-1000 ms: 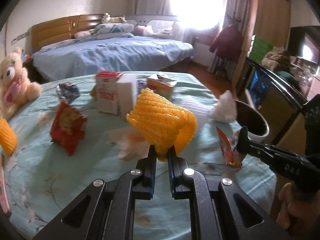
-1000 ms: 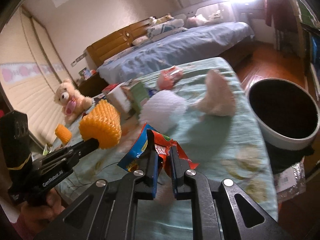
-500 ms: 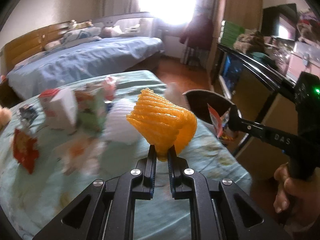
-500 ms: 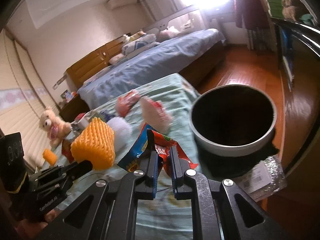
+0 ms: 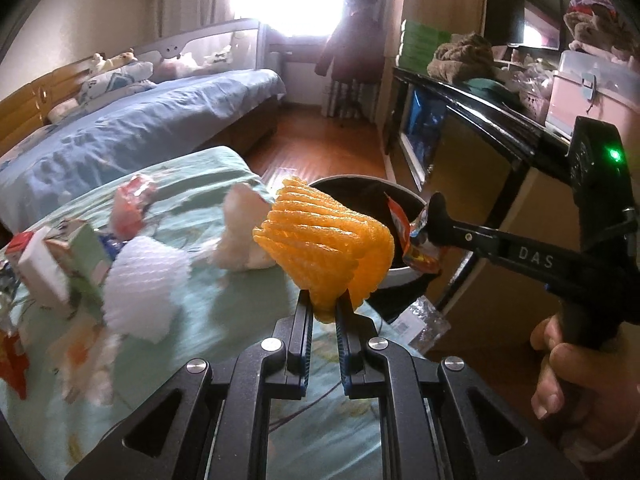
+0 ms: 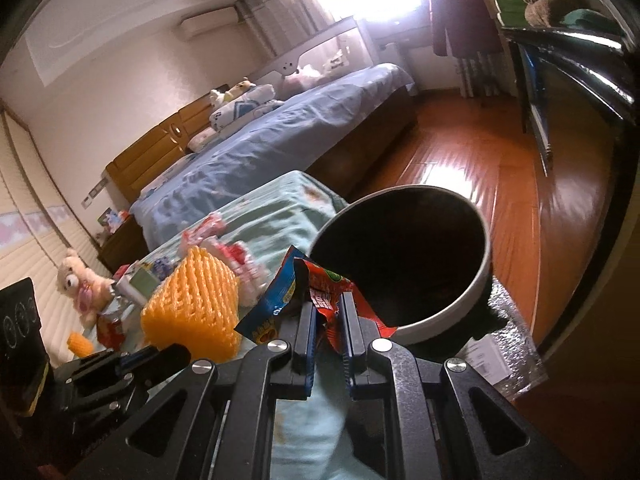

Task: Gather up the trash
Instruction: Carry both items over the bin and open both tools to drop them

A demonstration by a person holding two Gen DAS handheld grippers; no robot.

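Orange foam net [image 5: 324, 240] sits clamped in the left gripper [image 5: 324, 312]; the right gripper [image 6: 326, 312] pinches a snack wrapper [image 6: 320, 300], bin [image 6: 440, 320] at one o'clock. Neither dropped; litter remains on the counter [image 5: 208, 304].

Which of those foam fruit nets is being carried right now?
The big orange foam net, pinched in the left gripper; the white net and small orange one lie on the table.
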